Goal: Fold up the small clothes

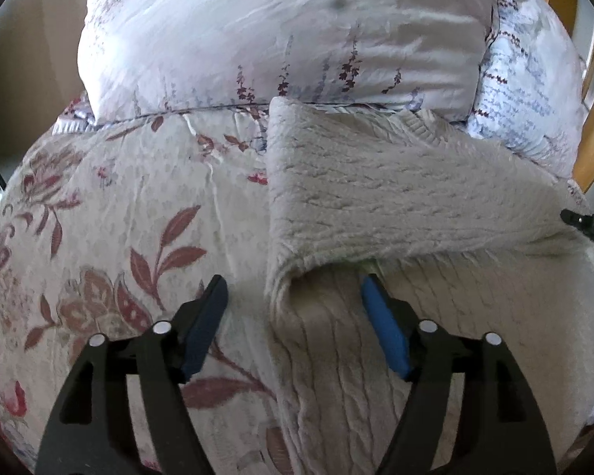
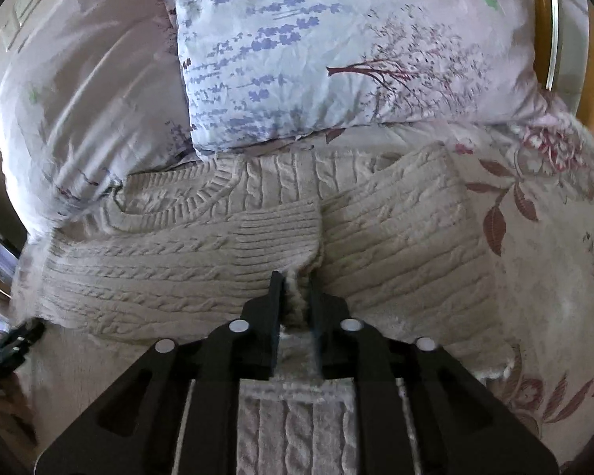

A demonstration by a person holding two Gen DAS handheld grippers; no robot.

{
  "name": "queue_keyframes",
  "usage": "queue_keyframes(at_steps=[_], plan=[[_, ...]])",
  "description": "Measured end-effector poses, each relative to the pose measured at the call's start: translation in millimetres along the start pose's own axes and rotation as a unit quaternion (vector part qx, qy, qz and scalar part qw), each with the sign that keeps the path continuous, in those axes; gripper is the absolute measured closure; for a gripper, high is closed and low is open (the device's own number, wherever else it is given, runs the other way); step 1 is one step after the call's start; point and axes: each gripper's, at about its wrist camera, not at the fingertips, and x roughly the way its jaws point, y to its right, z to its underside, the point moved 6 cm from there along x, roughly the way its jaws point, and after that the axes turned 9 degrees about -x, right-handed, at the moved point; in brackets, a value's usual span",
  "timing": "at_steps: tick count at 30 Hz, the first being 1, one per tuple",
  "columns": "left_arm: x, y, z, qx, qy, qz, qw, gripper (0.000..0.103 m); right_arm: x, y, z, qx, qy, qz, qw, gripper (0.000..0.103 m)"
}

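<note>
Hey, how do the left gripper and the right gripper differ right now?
The left gripper is wide open and holds nothing, while the right gripper is shut on a fold of the cream cable-knit sweater. The left gripper straddles the sweater's edge over the floral bedspread; the right gripper sits fully over the sweater. Both are black and point toward the pillows.

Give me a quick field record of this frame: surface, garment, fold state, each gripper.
surface: floral quilted bedspread with two pale printed pillows at the far side
garment: cream cable-knit sweater, lying on the bedspread
fold state: one part already turned over onto the body, fuzzy inner side up
left gripper: open, blue pads apart, straddling the sweater's edge, gripping nothing
right gripper: shut on a bunch of the sweater's knit
contact between grippers: none visible
</note>
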Motion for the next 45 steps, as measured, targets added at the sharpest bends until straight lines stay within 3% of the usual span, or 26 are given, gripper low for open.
queue_keyframes(at_steps=[1, 2, 3, 8, 10, 12, 15, 24, 31, 36, 45], plan=[[-4.0, 0.3, 3.6, -0.006, -0.005, 0.011, 0.9999, 0.029, -7.8, 2.7, 1.0, 0.009, 0.005, -0.013, 1.0, 0.058], [-7.1, -0.1, 6.1, -0.01, -0.009, 0.021, 0.9997, 0.028, -20.7, 7.7, 3.1, 0.019, 0.019, -0.029, 0.999, 0.04], [-10.9, -0.7, 8.8, -0.015, -0.012, 0.032, 0.9993, 0.028, -30.8, 12.2, 5.2, 0.024, 0.03, -0.037, 0.999, 0.034], [-33.5, -6.4, 29.9, -0.06, -0.028, 0.114, 0.9913, 0.028, -73.4, 45.3, 34.5, 0.053, 0.039, -0.067, 0.996, 0.034], [-40.2, -8.0, 40.7, -0.073, -0.033, 0.135, 0.9876, 0.029, -79.4, 61.5, 53.6, 0.079, 0.026, -0.083, 0.993, 0.035], [-47.9, -7.8, 50.6, -0.075, -0.032, 0.145, 0.9861, 0.03, -82.7, 71.1, 69.9, 0.096, 0.015, -0.092, 0.991, 0.045], [-53.9, -5.8, 61.3, -0.082, -0.04, 0.168, 0.9815, 0.034, -87.9, 80.0, 93.1, 0.108, 0.005, -0.097, 0.989, 0.051], [-75.3, 1.2, 98.7, -0.109, -0.044, 0.229, 0.9663, 0.048, -106.8, 74.0, 136.3, 0.138, -0.004, -0.173, 0.975, 0.067], [-89.4, 3.9, 126.0, -0.127, -0.053, 0.282, 0.9497, 0.064, -122.5, 56.8, 166.4, 0.132, -0.003, -0.229, 0.965, 0.073], [-103.2, 9.4, 144.0, -0.126, -0.053, 0.309, 0.9413, 0.065, -134.3, 45.0, 182.1, 0.128, 0.003, -0.264, 0.956, 0.073], [-112.4, 10.0, 159.0, -0.139, -0.052, 0.32, 0.9356, 0.065, -143.6, 33.9, 201.0, 0.124, 0.006, -0.294, 0.948, 0.073]])
